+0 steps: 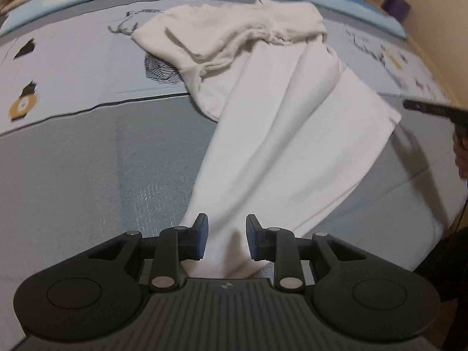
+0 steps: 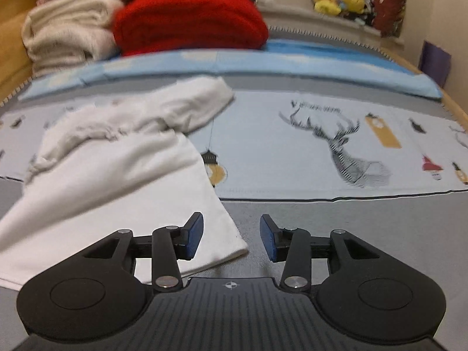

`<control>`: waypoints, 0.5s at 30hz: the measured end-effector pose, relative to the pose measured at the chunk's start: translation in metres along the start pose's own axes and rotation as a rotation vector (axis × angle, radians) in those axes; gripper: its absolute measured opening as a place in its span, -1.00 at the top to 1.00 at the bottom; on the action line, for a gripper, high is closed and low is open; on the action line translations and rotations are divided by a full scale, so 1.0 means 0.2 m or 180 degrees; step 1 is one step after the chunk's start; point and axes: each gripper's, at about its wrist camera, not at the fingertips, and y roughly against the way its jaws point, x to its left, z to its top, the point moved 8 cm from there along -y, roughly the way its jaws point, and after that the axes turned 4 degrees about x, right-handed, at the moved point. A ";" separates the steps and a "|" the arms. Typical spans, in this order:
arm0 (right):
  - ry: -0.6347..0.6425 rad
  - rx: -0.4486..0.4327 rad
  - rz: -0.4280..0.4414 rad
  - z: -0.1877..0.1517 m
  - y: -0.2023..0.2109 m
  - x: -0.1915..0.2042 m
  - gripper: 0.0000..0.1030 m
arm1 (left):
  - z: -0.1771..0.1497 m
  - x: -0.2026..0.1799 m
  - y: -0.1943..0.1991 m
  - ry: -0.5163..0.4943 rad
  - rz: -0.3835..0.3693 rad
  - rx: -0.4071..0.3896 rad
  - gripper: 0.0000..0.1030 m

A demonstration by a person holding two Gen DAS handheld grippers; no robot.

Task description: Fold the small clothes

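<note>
A white garment [image 1: 278,117] lies spread on the grey bed cover [image 1: 117,175], its far end bunched and frayed and its near part flat. My left gripper [image 1: 227,241] hangs over the garment's near end, open. The cloth runs between and beneath the blue pads [image 1: 203,239], which do not press on it. In the right wrist view the same garment [image 2: 117,181] lies to the left. My right gripper [image 2: 231,237] is open just past the garment's near right corner [image 2: 237,248], with only grey cover in the gap. A black gripper part [image 1: 433,111] and a hand show at the left view's right edge.
A red blanket [image 2: 190,20] and cream folded blankets [image 2: 67,29] are stacked at the head of the bed behind a light blue band [image 2: 234,61]. A printed panel with a deer [image 2: 342,146] crosses the bed. Plush toys [image 2: 339,0] sit on a far ledge.
</note>
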 end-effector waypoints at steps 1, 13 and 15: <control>-0.0028 0.0090 0.0028 0.00 -0.06 0.00 0.14 | 0.01 -0.01 -0.02 -0.0006 0.0002 0.0052 0.41; 0.0006 0.0401 0.0125 -0.05 -0.30 0.04 0.92 | -0.01 0.08 -0.05 0.0265 0.0302 0.0102 1.00; -0.0046 0.0333 0.0105 -0.04 -0.21 0.00 0.93 | 0.02 0.08 0.00 0.0328 0.0290 -0.0029 1.00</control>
